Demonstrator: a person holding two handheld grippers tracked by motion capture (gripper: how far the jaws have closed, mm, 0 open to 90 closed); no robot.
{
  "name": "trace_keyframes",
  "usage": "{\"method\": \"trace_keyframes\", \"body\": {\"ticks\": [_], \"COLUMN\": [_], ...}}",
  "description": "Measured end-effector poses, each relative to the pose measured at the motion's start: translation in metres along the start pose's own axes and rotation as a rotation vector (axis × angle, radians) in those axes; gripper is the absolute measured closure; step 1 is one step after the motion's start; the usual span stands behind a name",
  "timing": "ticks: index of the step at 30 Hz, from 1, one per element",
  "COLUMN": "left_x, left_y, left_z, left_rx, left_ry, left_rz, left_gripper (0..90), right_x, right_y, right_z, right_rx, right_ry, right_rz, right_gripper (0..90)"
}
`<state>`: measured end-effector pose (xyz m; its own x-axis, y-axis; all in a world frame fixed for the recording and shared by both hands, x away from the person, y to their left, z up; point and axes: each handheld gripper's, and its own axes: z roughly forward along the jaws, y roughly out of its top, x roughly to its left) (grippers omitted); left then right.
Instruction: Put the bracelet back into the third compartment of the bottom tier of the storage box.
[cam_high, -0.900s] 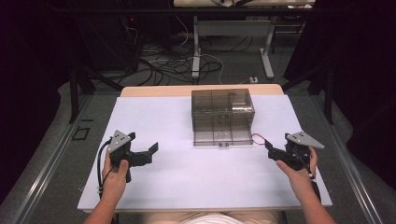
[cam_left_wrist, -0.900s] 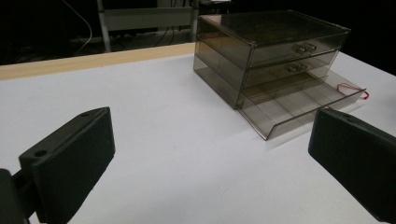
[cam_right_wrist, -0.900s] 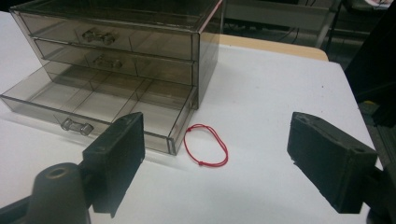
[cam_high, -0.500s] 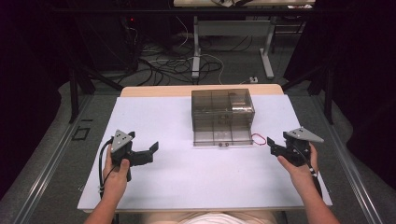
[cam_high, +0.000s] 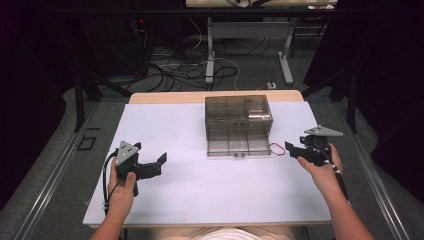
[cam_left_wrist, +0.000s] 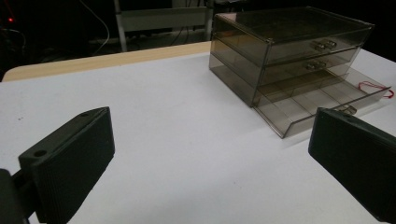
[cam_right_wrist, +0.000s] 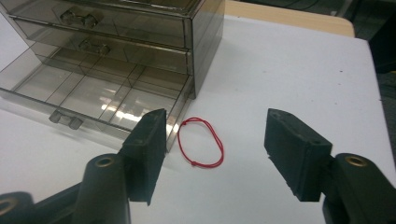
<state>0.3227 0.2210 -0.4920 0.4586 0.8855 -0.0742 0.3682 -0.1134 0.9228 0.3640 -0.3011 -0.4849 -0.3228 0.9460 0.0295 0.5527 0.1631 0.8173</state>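
A smoky clear three-drawer cabinet (cam_high: 239, 112) stands at the far middle of the white table. Its bottom drawer (cam_high: 239, 146) is pulled out, and its divided compartments (cam_right_wrist: 93, 93) look empty. A red string loop (cam_high: 276, 149) lies flat on the table just right of the open drawer, also seen as the red loop (cam_right_wrist: 201, 142) and the loop (cam_left_wrist: 376, 88). My right gripper (cam_high: 292, 149) is open, its jaws standing just short of the loop; the right gripper (cam_right_wrist: 217, 129) holds nothing. My left gripper (cam_high: 161, 162) sits at the left, and the left gripper (cam_left_wrist: 210, 158) is open, empty and pointed toward the cabinet (cam_left_wrist: 289, 42).
The white table top (cam_high: 200, 190) has a bare wooden strip (cam_high: 170, 97) along its far edge. Beyond it are floor cables (cam_high: 175, 70) and the legs of another table (cam_high: 210, 55). Metal rails run along the floor on both sides.
My right gripper has moved slightly forward and left, closer to the red loop. The left gripper, cabinet and loop have stayed in place.
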Motion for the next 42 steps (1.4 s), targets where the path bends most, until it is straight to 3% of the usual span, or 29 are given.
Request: {"method": "trace_keyframes", "body": {"ticks": [7, 12, 19, 32, 38, 42], "left_x": [0.002, 0.003, 0.001, -0.002, -0.001, 0.000], "left_y": [0.000, -0.003, -0.005, -0.006, -0.006, -0.006], "left_z": [0.002, 0.003, 0.003, 0.004, 0.004, 0.003], "left_rx": [0.003, 0.013, 0.020, 0.042, 0.043, 0.050], "left_ry": [0.000, -0.025, -0.028, -0.047, -0.047, -0.050], "left_rz": [-0.007, -0.047, -0.033, -0.013, -0.014, -0.009], "left_gripper": [0.7, 1.6, 1.6, 3.1, 3.4, 3.4], "right_x": [-0.003, -0.006, -0.010, -0.017, -0.018, -0.018], "right_y": [0.008, 0.013, 0.017, 0.011, 0.006, 0.003], "right_z": [0.015, 0.025, 0.041, 0.068, 0.073, 0.076], "right_rx": [0.035, 0.070, 0.138, 0.304, 0.347, 0.345], "right_ry": [0.008, 0.007, -0.019, -0.043, -0.054, -0.053], "right_rz": [-0.019, -0.021, -0.012, 0.090, 0.152, 0.177], "right_gripper": [46.2, 50.7, 56.3, 64.9, 69.6, 71.4]}}
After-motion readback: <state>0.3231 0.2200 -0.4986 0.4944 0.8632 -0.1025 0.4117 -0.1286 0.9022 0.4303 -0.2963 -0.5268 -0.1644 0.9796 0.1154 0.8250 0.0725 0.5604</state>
